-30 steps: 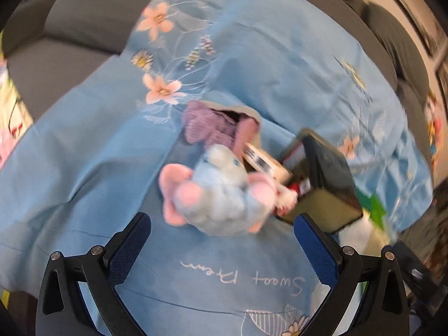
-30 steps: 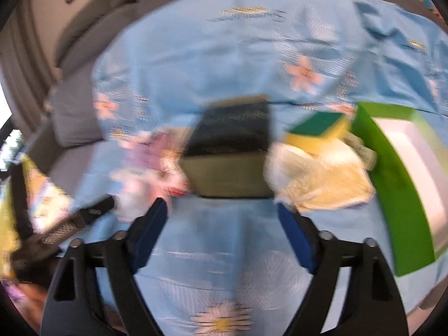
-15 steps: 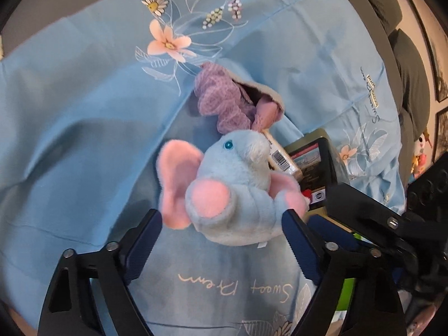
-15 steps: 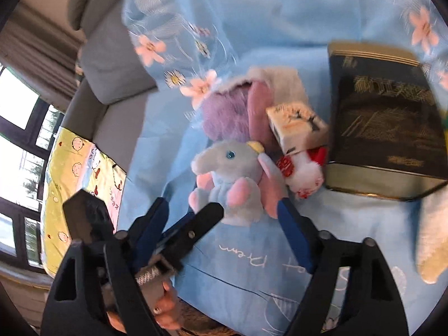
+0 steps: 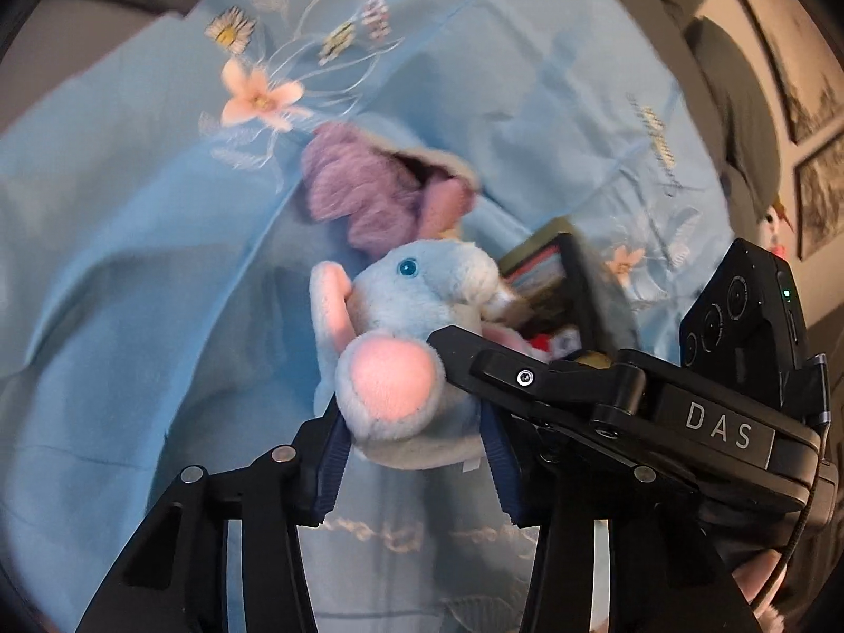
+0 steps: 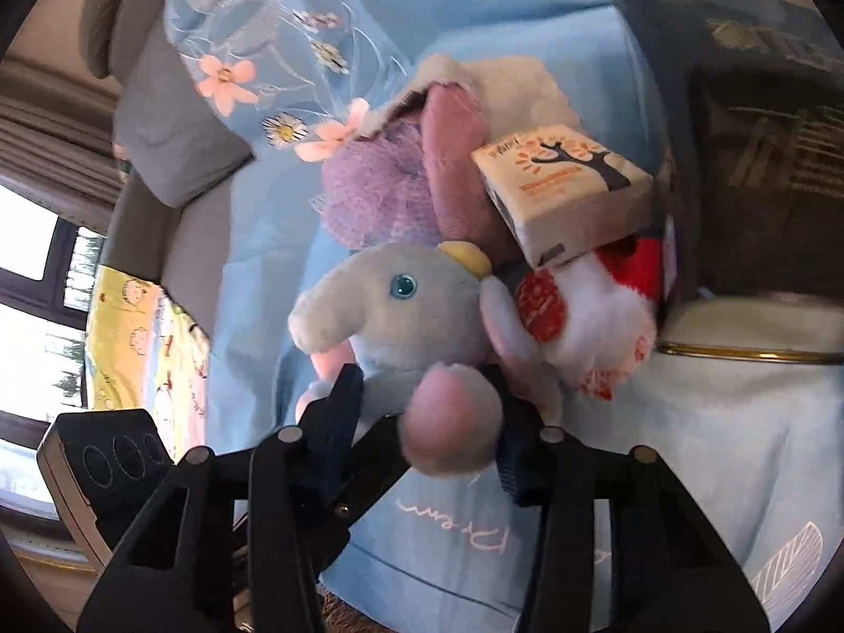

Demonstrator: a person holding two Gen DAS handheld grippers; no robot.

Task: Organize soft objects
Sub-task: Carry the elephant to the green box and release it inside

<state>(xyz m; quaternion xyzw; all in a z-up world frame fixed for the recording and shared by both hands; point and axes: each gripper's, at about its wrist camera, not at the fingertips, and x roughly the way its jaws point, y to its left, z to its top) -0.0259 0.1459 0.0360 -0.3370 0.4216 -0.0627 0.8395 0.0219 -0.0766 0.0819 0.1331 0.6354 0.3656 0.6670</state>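
A light blue elephant plush (image 5: 416, 306) with pink ears and feet lies on the blue floral sheet (image 5: 132, 264). My left gripper (image 5: 414, 453) has its blue pads against both sides of the plush's lower body, and its jaws are closing on it. In the right wrist view the same elephant plush (image 6: 401, 306) faces left. My right gripper (image 6: 427, 422) is closing from the other side, pads pressing its body and a pink foot. The right gripper's black body (image 5: 606, 401) crosses the left wrist view.
Behind the elephant lie a purple mesh puff (image 6: 374, 195), a pink cloth (image 6: 453, 158), a small tissue pack (image 6: 564, 190) and a red-and-white plush (image 6: 596, 316). A dark box (image 6: 765, 158) stands at the right. A grey sofa cushion (image 6: 174, 121) and a yellow cloth (image 6: 137, 332) are at the left.
Both grippers have moved in on the elephant plush and narrowed their jaws around it. The right gripper swung left from the dark box to the plush.
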